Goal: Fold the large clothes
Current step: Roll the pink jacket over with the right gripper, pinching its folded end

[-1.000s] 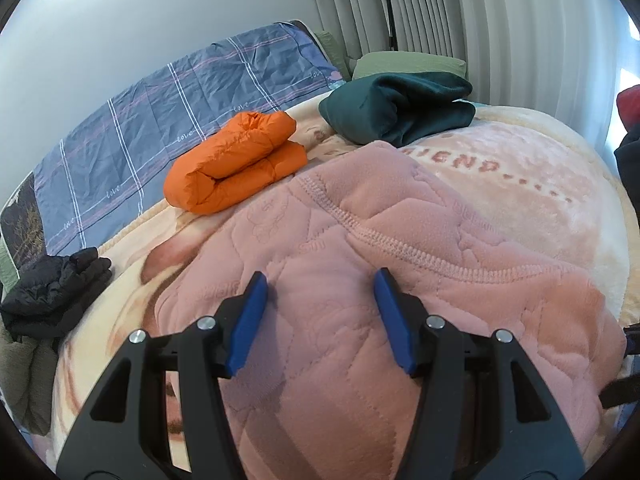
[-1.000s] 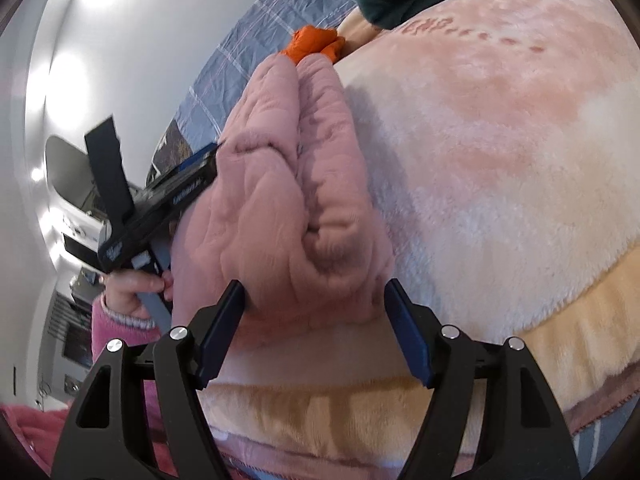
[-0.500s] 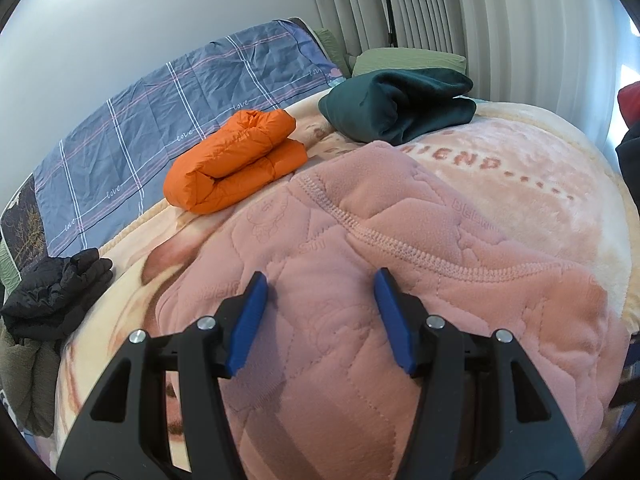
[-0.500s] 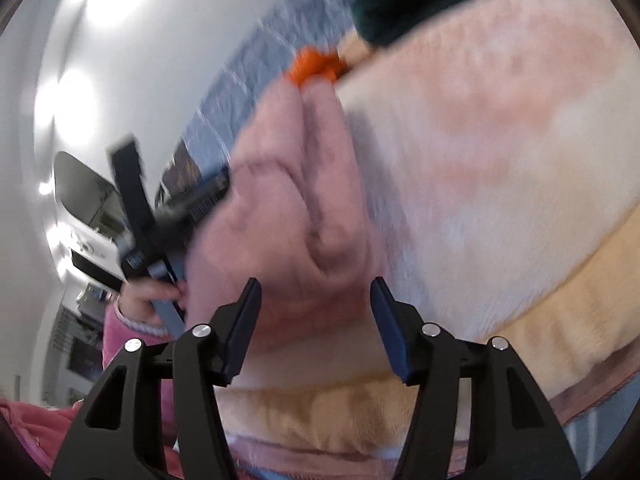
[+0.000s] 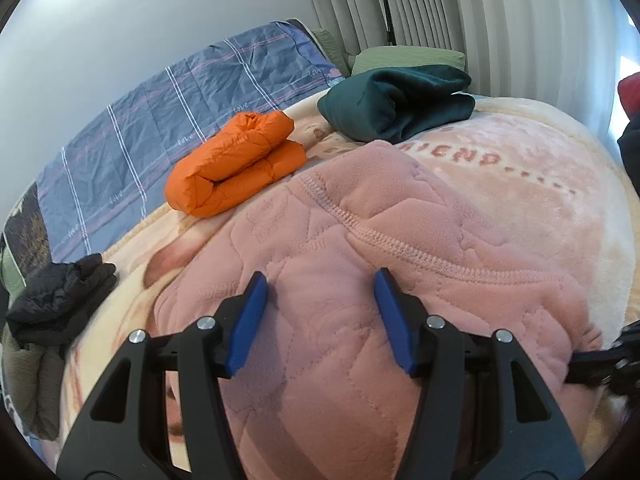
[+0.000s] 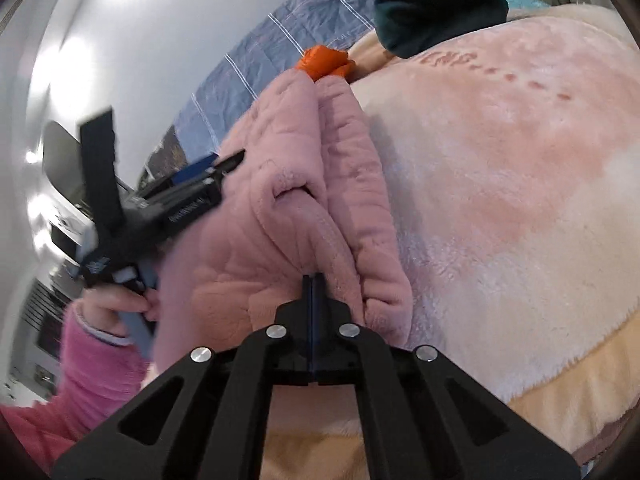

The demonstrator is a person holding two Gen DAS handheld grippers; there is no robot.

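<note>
A pink quilted fleece garment [image 5: 360, 280] lies folded in a thick bundle on the cream and pink blanket [image 5: 540, 184]. My left gripper [image 5: 320, 316] is open, its blue pads hovering just over the garment's near part. In the right wrist view my right gripper [image 6: 313, 280] is shut on the near edge of the pink garment [image 6: 288, 184], where its layers meet. The left gripper [image 6: 160, 216] shows there at the left, held in a hand with a pink sleeve.
A folded orange puffer jacket [image 5: 236, 164] and a folded dark green garment [image 5: 396, 100] lie beyond the pink one. A black jacket [image 5: 60, 300] sits at the bed's left edge. A blue plaid sheet [image 5: 160, 120] covers the far side. Curtains [image 5: 460, 8] hang behind.
My right gripper moved in and closed on the pink garment's near edge; it was open one second ago. My left gripper stayed open and nearly still.
</note>
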